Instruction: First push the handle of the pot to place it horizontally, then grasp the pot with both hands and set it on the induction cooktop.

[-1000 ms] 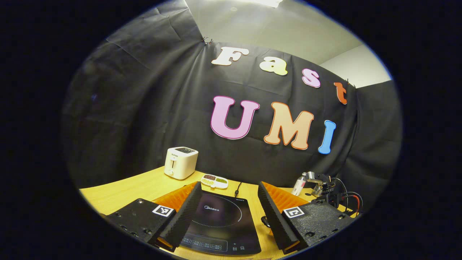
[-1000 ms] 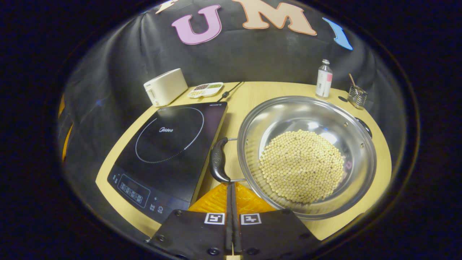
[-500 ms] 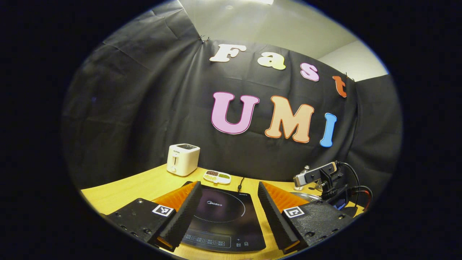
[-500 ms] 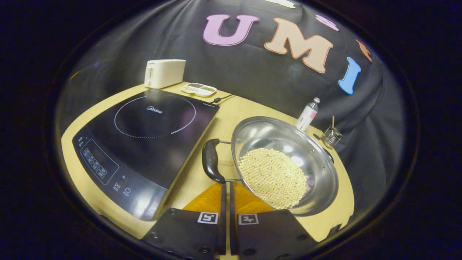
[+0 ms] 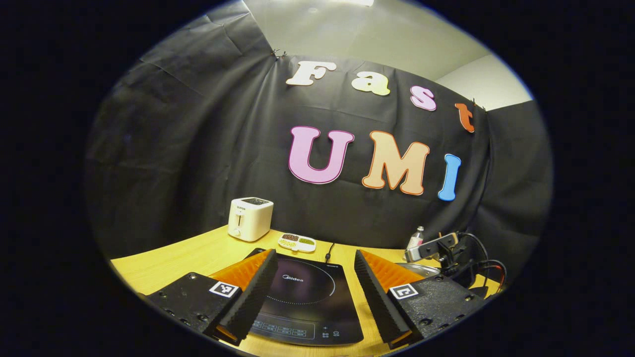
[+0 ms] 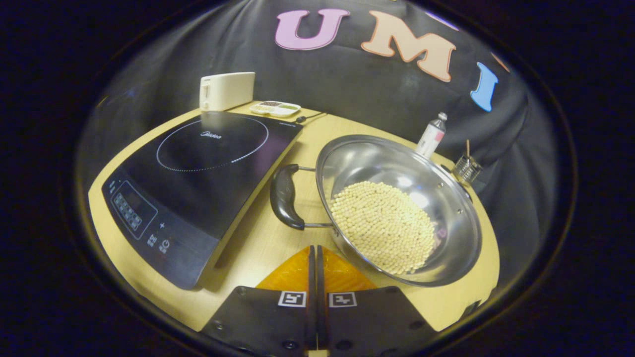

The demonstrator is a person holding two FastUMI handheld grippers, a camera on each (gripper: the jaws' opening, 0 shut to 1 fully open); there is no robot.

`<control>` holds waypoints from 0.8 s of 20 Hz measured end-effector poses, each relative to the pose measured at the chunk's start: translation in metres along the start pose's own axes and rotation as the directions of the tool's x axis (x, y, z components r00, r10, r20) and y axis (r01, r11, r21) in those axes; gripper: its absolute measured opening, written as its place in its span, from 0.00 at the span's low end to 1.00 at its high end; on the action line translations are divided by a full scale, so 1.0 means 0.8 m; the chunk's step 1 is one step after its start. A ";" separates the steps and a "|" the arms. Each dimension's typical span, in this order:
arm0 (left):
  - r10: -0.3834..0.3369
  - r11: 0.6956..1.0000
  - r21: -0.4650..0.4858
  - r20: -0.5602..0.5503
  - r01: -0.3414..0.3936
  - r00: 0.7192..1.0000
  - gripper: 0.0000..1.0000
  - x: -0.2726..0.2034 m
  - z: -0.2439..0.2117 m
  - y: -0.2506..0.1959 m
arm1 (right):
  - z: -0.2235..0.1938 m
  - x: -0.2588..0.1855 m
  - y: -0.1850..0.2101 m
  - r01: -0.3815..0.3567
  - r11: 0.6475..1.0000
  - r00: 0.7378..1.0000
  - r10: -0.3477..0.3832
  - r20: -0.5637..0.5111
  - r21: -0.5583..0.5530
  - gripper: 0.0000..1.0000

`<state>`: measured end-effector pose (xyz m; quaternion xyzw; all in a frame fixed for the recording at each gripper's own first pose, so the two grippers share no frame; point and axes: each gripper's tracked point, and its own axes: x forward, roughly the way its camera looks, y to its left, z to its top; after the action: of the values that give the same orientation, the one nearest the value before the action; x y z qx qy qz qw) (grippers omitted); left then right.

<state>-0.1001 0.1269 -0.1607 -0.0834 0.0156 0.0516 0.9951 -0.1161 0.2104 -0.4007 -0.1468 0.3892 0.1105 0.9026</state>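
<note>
In the right gripper view a steel pot [image 6: 436,198] holding pale beans [image 6: 382,225] stands on the wooden table [image 6: 258,248], right of the black induction cooktop [image 6: 198,163]. Its black side handle [image 6: 284,196] points toward the cooktop. My right gripper [image 6: 313,249] is shut with nothing in it, a short way in front of that handle and not touching it. In the left gripper view my left gripper [image 5: 315,254] is open over the cooktop [image 5: 302,297]. The right gripper's body [image 5: 436,246] shows farther off at the right, above the pot's rim [image 5: 419,269].
A white toaster [image 6: 225,90] and a small divided dish [image 6: 274,107] stand behind the cooktop, with the cooktop's cord [image 6: 310,117] beside them. A bottle [image 6: 430,135] and a small glass holder [image 6: 466,167] stand behind the pot near the cloth wall.
My right gripper, shut throughout, has drawn back from the near end of the pot's handle, which it was against a second ago. The left gripper has hardly moved.
</note>
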 end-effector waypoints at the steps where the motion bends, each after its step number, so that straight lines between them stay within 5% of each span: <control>1: -0.007 1.000 0.003 -0.018 0.008 1.000 0.95 0.002 -0.008 -0.007 | 0.003 -0.011 -0.002 -0.022 1.000 1.000 0.022 0.021 0.012 0.02; 6: -0.015 0.999 0.034 -0.101 0.018 0.995 0.94 0.018 -0.045 -0.044 | 0.039 -0.060 -0.061 -0.091 0.991 0.986 0.076 0.146 0.097 0.02; 9: -0.040 0.999 0.013 -0.191 0.043 0.981 0.94 0.027 -0.079 -0.077 | 0.063 -0.069 -0.154 0.032 0.997 0.972 -0.048 0.228 0.075 0.03; 12: -0.056 0.998 0.010 -0.285 0.061 0.957 0.94 0.040 -0.112 -0.108 | 0.065 -0.059 -0.222 0.068 0.995 0.969 -0.084 0.230 0.080 0.05; 16: -0.016 0.996 0.072 -0.358 0.045 0.934 0.94 0.071 -0.152 -0.123 | 0.097 -0.021 -0.316 0.125 0.987 0.957 -0.146 0.249 0.098 0.36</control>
<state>-0.0356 0.0157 -0.2664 -0.0522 0.1965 0.0194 0.9789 0.0038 0.0006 -0.2924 -0.1211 0.2628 0.0505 0.9559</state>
